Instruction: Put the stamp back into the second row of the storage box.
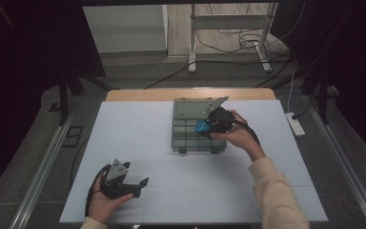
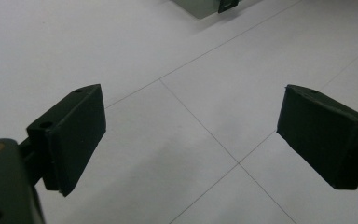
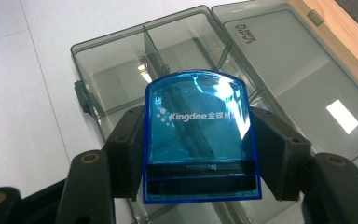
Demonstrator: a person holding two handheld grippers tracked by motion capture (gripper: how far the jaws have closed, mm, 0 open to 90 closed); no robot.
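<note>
organizer box (image 2: 205,6) cut off by top edge

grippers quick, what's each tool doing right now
Left tool: open, nothing between its jaws, over the bare table.
Right tool: closed on the blue clear holder, above the open grey organiser box.

A translucent blue holder (image 3: 200,140) with white "Kingdee" lettering sits over a smoky grey-green compartment box (image 3: 121,60); the surface (image 1: 138,129) is white.

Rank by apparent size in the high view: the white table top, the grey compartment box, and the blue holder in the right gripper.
1. White table top
2. Grey compartment box
3. Blue holder, clamped in the right gripper
</note>
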